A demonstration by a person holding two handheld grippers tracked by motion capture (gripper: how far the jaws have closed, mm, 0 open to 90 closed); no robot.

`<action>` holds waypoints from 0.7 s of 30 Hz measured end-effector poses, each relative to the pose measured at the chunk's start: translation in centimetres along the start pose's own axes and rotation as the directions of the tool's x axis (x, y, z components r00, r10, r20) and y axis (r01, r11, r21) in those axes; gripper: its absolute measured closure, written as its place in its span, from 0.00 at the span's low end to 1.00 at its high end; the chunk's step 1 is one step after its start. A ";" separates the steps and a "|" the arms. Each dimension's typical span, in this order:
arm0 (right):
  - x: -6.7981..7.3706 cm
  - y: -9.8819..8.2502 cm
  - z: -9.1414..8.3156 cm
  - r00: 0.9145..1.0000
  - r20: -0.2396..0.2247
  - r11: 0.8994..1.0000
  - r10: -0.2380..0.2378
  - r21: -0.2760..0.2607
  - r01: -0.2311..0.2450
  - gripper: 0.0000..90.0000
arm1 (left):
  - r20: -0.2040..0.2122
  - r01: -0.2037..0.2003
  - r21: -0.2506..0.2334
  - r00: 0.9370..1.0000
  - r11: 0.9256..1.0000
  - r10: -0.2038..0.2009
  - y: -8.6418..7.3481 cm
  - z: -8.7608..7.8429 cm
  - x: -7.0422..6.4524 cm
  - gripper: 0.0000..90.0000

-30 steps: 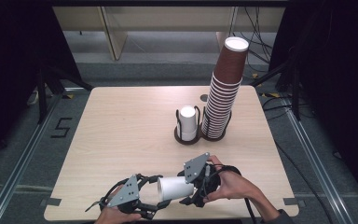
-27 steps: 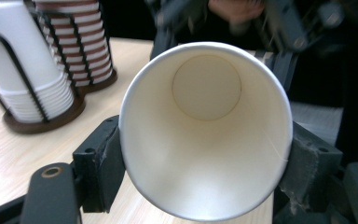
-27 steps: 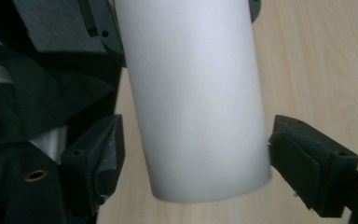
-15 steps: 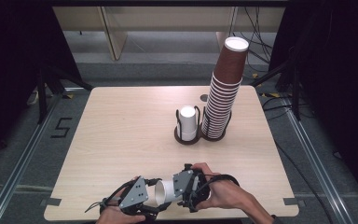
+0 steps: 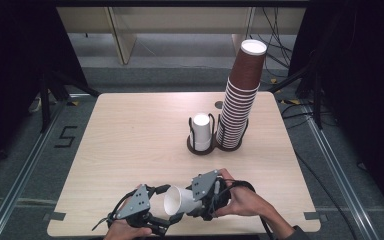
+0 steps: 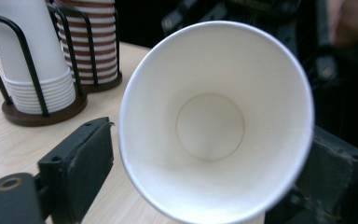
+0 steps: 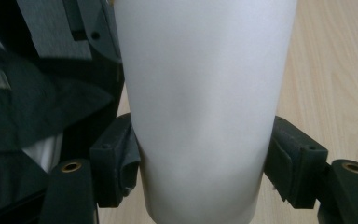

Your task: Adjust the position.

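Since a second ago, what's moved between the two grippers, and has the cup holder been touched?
The right gripper, shut on the white paper cup, has carried it left, mouth first, toward the left gripper, whose jaws now flank the cup's rim without clearly pressing it. The cup holder, its white cups and the tall brown cup stack stayed put.

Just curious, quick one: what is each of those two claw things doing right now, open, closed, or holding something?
Left gripper: open, its jaws either side of the white cup's rim.
Right gripper: shut on the white cup.
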State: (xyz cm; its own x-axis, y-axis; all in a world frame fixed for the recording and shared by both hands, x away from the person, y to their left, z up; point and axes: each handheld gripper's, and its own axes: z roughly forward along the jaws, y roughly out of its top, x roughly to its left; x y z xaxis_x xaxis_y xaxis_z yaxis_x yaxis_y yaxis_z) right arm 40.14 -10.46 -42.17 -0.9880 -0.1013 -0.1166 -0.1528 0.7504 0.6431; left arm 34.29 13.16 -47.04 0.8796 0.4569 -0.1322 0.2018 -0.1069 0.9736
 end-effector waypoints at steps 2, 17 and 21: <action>-0.2 -0.4 -0.3 0.999 -0.011 0.998 0.035 -0.044 -0.035 0.37 | 0.012 0.031 -0.039 0.999 0.999 -0.031 0.0 0.2 -0.1 0.16; -0.3 -0.7 0.8 0.991 -0.065 0.984 0.115 -0.127 -0.122 0.35 | -0.002 0.043 -0.061 0.999 0.997 -0.043 0.3 -0.1 0.1 0.23; -0.5 -0.9 1.0 0.986 -0.060 0.979 0.156 -0.123 -0.163 0.24 | -0.020 0.031 -0.056 0.999 0.998 -0.032 0.5 -0.2 0.2 0.25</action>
State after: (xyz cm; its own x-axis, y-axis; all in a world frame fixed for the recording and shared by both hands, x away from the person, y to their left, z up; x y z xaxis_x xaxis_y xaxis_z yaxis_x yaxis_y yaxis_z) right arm 40.84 -10.47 -43.43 -0.9993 -0.0215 0.0309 0.0085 0.6705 0.7419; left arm 34.51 13.40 -46.56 0.8641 0.4774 -0.1594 0.2044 -0.0434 0.9779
